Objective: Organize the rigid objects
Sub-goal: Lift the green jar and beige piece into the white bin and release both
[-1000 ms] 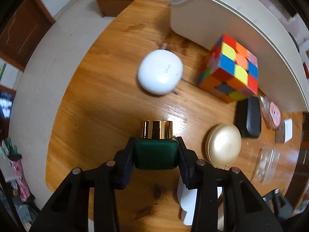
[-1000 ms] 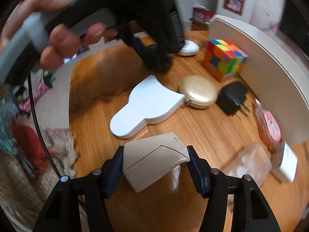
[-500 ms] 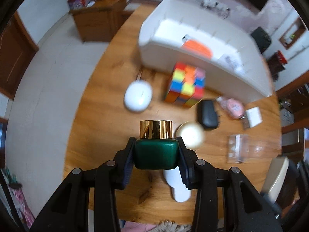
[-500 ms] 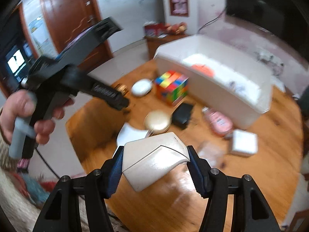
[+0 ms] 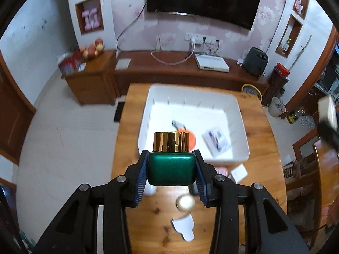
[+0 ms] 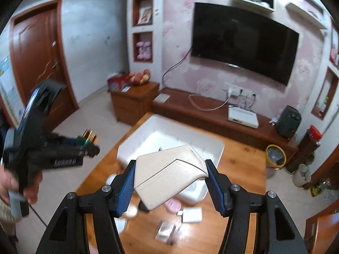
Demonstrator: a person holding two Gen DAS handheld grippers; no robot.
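Observation:
My left gripper is shut on a green jar with a gold lid, held high above the wooden table. My right gripper is shut on a beige hinged case, also high above the table. The left gripper with the jar shows at the left of the right wrist view. The white bin lies below and ahead, holding an orange disc, a small packet and a small dark item. The bin also shows in the right wrist view.
On the table near the bin lie a gold compact, a white flat piece, a white box, a pink item and a clear packet. A TV stand and cabinet stand beyond the table.
Both grippers have risen far above the table with their objects still held. The view now looks down into the white bin from above.

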